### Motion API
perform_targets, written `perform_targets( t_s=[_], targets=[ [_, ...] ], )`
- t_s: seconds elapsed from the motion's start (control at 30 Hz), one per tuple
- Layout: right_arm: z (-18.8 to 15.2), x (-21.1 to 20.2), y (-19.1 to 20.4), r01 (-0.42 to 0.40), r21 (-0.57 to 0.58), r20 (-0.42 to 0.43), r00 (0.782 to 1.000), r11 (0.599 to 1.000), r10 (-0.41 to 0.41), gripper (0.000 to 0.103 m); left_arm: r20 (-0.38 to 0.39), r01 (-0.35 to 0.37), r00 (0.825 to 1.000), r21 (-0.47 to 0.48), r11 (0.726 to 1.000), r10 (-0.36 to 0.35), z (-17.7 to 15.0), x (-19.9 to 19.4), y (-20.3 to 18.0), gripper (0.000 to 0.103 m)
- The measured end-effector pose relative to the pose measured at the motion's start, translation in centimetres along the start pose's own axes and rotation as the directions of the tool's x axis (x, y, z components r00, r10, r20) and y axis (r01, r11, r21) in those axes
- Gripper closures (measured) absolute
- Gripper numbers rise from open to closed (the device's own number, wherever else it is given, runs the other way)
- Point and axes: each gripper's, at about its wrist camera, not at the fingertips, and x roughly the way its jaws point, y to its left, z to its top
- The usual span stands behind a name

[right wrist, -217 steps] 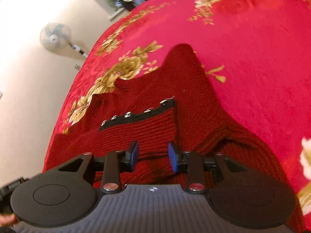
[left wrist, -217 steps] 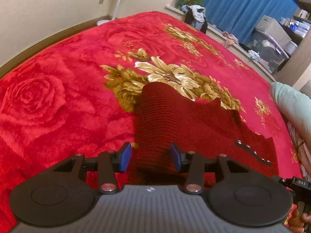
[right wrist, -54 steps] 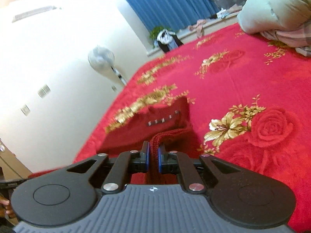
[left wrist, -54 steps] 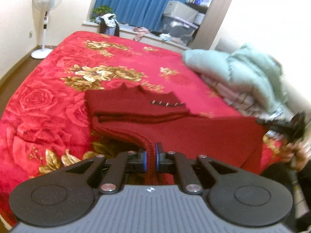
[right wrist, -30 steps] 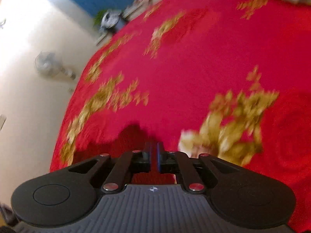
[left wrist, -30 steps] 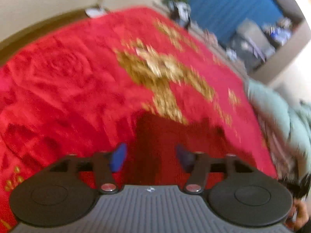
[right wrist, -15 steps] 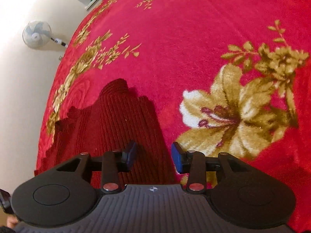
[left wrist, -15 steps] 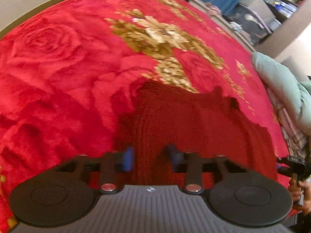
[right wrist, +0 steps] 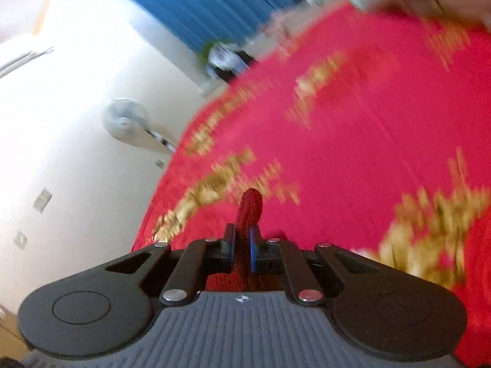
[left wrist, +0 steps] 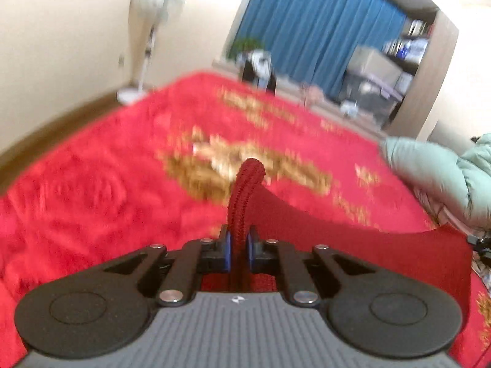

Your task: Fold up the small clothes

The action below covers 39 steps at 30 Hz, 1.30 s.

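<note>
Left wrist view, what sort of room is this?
Most likely a bedroom in a home: a bed under a red floral blanket, blue curtains at the far wall, a standing fan in the corner, and a pale green puffy quilt or jacket heaped beside it.

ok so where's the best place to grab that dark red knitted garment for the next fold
By its thick ribbed edge, near the corners, coming from the near side. Both the left gripper and right gripper are already shut on the dark red knitted garment there; the bunched edge fills the jaws.

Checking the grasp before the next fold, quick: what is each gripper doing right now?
Left gripper: just closed, pinching the dark red knit garment.
Right gripper: just closed, pinching another edge of it.
</note>
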Motion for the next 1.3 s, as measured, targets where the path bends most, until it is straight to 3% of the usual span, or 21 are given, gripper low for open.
perform_targets(
  t_s=[0.07, 0.13, 0.17, 0.23, 0.3, 0.4, 0.57, 0.63, 0.7, 0.77, 0.8, 0.87, 0.9, 0.93, 1.0, 1.03, 1.13, 1.2, 1.23, 1.27, 1.3],
  targets=[
    [0.1, 0.6, 0.0, 0.003, 0.004, 0.013, 1.000, 1.000, -0.003, 0.094, -0.019, -0.036, 0.999, -0.019, 0.999, 0.036, -0.2, 0.9, 0.3, 0.092],
    [-0.4, 2.6, -1.2, 0.085, 0.010, -0.061, 0.995, 0.996, -0.084, 0.094, -0.131, -0.065, 0.990, -0.062, 0.996, 0.056, -1.0, 3.0, 1.2, 0.091],
    [-1.1, 4.0, -1.8, 0.139, 0.007, -0.118, 0.983, 0.990, -0.137, 0.094, -0.195, -0.071, 0.979, -0.072, 0.995, 0.056, -1.6, 4.1, 1.4, 0.090],
    [-2.8, 6.6, -3.6, 0.265, -0.005, -0.238, 0.936, 0.964, -0.258, 0.094, -0.318, -0.090, 0.946, -0.067, 0.994, 0.065, -2.7, 6.0, 1.6, 0.087],
    [-3.7, 7.8, -4.1, 0.298, -0.005, -0.277, 0.917, 0.954, -0.288, 0.094, -0.374, -0.099, 0.924, -0.038, 0.994, 0.078, -3.5, 6.8, 1.6, 0.086],
    [-3.6, 7.8, -3.1, 0.289, -0.038, -0.250, 0.924, 0.957, -0.289, 0.094, -0.326, -0.065, 0.943, -0.011, 0.998, 0.058, -3.0, 6.0, 1.7, 0.092],
    [-1.7, 5.2, -0.7, 0.191, -0.020, -0.097, 0.976, 0.981, -0.192, 0.094, -0.111, -0.037, 0.993, -0.001, 0.999, 0.037, -0.6, 3.2, 1.0, 0.093],
    [-1.4, 4.7, 0.8, 0.177, -0.078, -0.029, 0.983, 0.981, -0.180, 0.094, -0.053, -0.050, 0.997, 0.021, 0.999, 0.051, 0.0, 2.6, 0.3, 0.093],
    [-1.3, 5.1, 1.5, 0.199, -0.118, 0.010, 0.980, 0.973, -0.200, 0.094, -0.083, -0.083, 0.993, 0.023, 0.996, 0.084, -0.1, 3.7, 0.3, 0.092],
    [-1.5, 6.3, 0.7, 0.243, -0.115, -0.029, 0.968, 0.963, -0.248, 0.093, -0.198, -0.115, 0.974, -0.006, 0.993, 0.111, -0.9, 5.7, 1.1, 0.090],
    [-1.8, 7.2, -0.1, 0.264, -0.104, -0.095, 0.957, 0.959, -0.274, 0.092, -0.269, -0.136, 0.955, -0.017, 0.991, 0.126, -1.4, 6.8, 1.6, 0.089],
    [-2.8, 9.1, -1.4, 0.327, -0.110, -0.216, 0.914, 0.939, -0.344, 0.090, -0.351, -0.188, 0.920, -0.002, 0.982, 0.175, -1.8, 7.6, 2.1, 0.088],
    [-3.2, 9.3, -1.7, 0.350, -0.121, -0.242, 0.897, 0.929, -0.369, 0.090, -0.360, -0.189, 0.917, -0.016, 0.982, 0.171, -1.7, 7.3, 2.5, 0.085],
    [-3.3, 9.0, -1.6, 0.357, -0.122, -0.247, 0.893, 0.926, -0.377, 0.090, -0.372, -0.175, 0.917, -0.043, 0.984, 0.146, -1.7, 6.7, 2.8, 0.074],
    [-2.9, 7.2, -1.0, 0.302, -0.102, -0.220, 0.922, 0.948, -0.318, 0.090, -0.429, -0.117, 0.902, -0.110, 0.987, 0.059, -1.9, 5.4, 2.9, 0.060],
    [-2.8, 5.9, -0.5, 0.260, -0.099, -0.203, 0.939, 0.960, -0.276, 0.090, -0.444, -0.071, 0.896, -0.121, 0.990, 0.010, -2.2, 4.7, 3.1, 0.060],
    [-4.0, 3.6, 0.5, 0.194, -0.144, -0.268, 0.936, 0.970, -0.227, 0.090, -0.473, 0.041, 0.880, -0.026, 0.999, -0.049, -3.6, 2.8, 1.9, 0.060],
    [-5.9, 3.5, 0.3, 0.193, -0.220, -0.361, 0.894, 0.956, -0.263, 0.090, -0.529, 0.067, 0.848, 0.084, 0.994, -0.013, -5.3, 2.8, 1.4, 0.057],
    [-7.2, 3.7, 0.1, 0.197, -0.279, -0.411, 0.860, 0.940, -0.302, 0.090, -0.555, 0.060, 0.831, 0.157, 0.986, 0.038, -6.3, 3.0, 1.3, 0.055],
    [-8.5, 3.9, -0.1, 0.222, -0.352, -0.430, 0.824, 0.909, -0.368, 0.090, -0.557, 0.051, 0.827, 0.207, 0.977, 0.075, -7.0, 2.8, 1.3, 0.053],
    [-9.1, 3.7, -0.3, 0.236, -0.392, -0.418, 0.815, 0.889, -0.401, 0.086, -0.543, 0.051, 0.836, 0.227, 0.973, 0.082, -7.1, 2.3, 1.3, 0.054]
  ],
)
